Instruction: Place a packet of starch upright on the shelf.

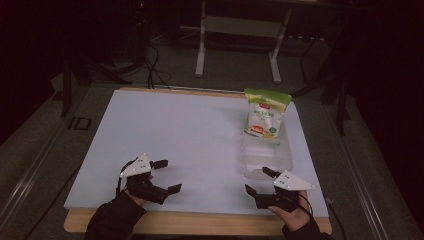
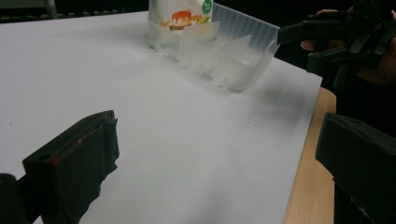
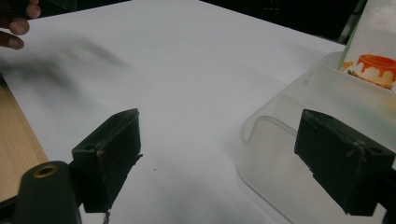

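Fingers spread on both the left gripper [image 1: 166, 176] and right gripper [image 1: 259, 181], the clear tub [image 1: 267, 159] just ahead holds a snack bag [image 1: 265, 114] upright.

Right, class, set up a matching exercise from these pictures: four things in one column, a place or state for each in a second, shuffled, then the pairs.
Things:
1. snack bag
2. clear plastic box
3. left tongs
4. right tongs

Places or states:
A. open, at the clear box's near end
B. standing in the far end of the box
C. open, over bare white sheet, near left
D. lying on the sheet's right side

Pairs: 1-B, 2-D, 3-C, 4-A
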### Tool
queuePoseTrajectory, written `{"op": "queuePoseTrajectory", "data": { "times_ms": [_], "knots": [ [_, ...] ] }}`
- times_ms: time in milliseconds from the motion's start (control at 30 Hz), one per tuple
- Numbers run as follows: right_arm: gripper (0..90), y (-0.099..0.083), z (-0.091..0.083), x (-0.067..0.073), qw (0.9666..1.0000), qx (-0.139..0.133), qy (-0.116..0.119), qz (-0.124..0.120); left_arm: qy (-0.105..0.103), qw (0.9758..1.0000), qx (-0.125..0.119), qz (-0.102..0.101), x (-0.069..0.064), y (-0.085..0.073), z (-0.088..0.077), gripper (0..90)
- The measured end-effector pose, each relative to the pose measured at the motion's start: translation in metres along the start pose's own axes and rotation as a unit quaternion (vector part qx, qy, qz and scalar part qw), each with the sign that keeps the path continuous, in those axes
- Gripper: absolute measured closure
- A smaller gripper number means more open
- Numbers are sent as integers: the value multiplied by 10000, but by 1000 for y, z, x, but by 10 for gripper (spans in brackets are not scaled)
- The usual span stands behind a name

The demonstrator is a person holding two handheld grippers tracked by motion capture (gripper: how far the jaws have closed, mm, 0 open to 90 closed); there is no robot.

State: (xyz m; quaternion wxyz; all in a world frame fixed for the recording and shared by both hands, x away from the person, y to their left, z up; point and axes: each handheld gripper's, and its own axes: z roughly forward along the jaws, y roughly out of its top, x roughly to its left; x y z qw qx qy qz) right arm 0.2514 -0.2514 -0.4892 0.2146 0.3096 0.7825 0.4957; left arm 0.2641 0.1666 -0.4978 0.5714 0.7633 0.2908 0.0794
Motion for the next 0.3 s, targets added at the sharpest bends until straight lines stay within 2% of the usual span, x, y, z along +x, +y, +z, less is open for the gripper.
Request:
{"op": "queuePoseTrajectory", "data": {
  "times_ms": [300],
  "knots": [
    [141, 1, -1, 1, 10000, -47, 1, -76, -40, 10000, 19, -60, 1, -2, 1, 0]
  ]
}}
